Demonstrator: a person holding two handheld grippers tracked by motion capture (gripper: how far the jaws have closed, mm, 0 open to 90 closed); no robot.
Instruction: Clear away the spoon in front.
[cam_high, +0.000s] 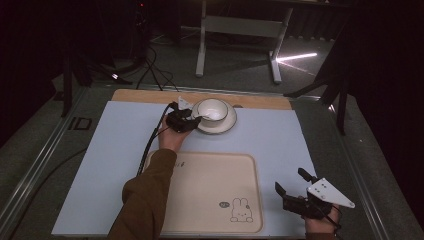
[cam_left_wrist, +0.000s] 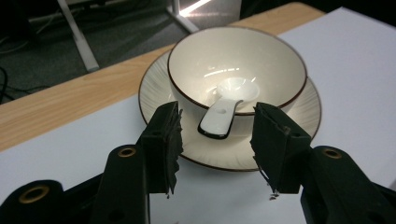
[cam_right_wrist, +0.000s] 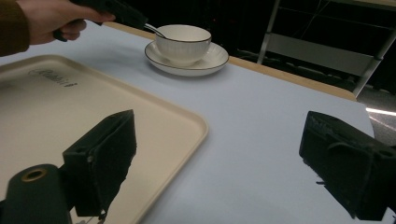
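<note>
Closing in: left gripper (cam_left_wrist: 217, 140), jaws apart, straddles the spoon handle (cam_left_wrist: 220, 120).
Spoon: glazed ceramic, slick, brittle; rests in the bowl (cam_left_wrist: 275, 70) on its saucer (cam_left_wrist: 154, 88); pinch mid-handle.
Right gripper (cam_right_wrist: 219, 163): jaws wide apart, idle beside the tray (cam_right_wrist: 177, 116).

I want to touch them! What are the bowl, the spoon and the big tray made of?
The bowl looks like glazed ceramic: it is creamy white and shiny, with bright light streaks inside and a thin dark rim. The spoon in it looks like the same glossy white ceramic. The tray is probably plastic: it is matte beige with rounded corners and a printed bunny, though that is less certain.
</note>
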